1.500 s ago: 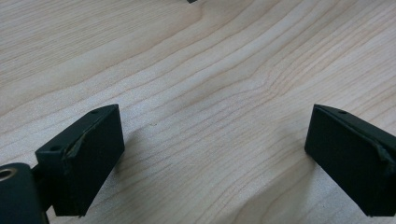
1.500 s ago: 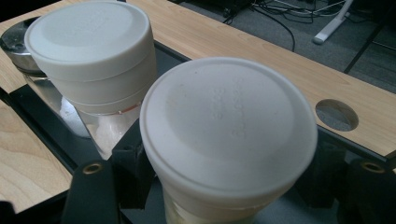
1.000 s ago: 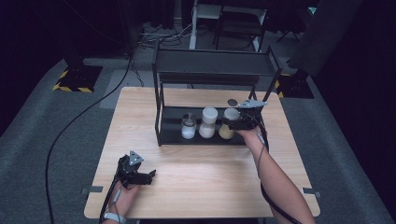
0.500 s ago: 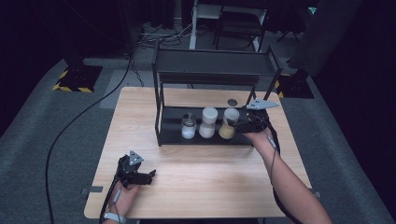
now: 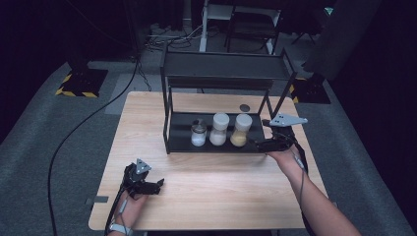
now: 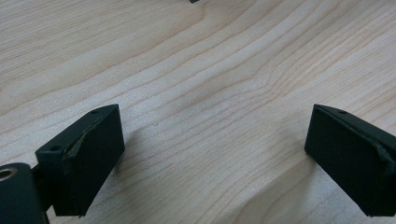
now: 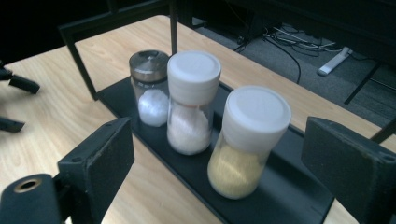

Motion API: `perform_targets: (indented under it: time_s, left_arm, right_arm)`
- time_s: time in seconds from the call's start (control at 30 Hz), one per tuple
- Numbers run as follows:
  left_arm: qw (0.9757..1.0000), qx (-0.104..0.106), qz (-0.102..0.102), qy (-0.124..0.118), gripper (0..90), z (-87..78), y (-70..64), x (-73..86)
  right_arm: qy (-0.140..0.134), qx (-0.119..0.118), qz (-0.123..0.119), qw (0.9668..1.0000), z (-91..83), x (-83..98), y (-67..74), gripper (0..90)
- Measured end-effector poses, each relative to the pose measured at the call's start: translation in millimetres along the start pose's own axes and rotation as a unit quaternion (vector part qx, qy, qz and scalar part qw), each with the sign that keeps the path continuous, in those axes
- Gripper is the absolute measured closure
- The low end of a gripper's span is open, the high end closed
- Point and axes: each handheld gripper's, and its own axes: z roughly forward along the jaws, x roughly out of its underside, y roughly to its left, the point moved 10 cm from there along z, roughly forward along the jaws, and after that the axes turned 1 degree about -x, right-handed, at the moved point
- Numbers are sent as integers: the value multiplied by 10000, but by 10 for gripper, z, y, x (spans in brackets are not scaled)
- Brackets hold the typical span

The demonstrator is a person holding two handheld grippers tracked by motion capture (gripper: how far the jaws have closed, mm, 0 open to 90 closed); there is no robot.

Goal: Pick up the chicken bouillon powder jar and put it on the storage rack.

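Risking a knock-over: right hand-held gripper (image 7: pixel 219 163), jaws apart, near yellow-powder jar (image 7: pixel 247 140) crowding white-lidded jar (image 7: pixel 192 100); left hand-held gripper (image 6: pixel 215 163) apart.

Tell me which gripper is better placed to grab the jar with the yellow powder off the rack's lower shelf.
The right gripper. It sits open beside the shelf rack, its jaws framing the yellow-powder jar. The left gripper rests open on the table, far from the rack.
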Motion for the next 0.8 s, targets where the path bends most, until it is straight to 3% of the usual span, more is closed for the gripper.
perform_targets:
  time_s: [0.33,0.8]
  left_arm:
    - [10000,2,-2,4,46,0,1,-1]
    - [10000,-7,-13,4,45,1,-1,-2]
  right_arm:
    - [60,-63,41,10000,-111,179,74,84]
    - [325,-196,95,9992,-21,551,151,81]
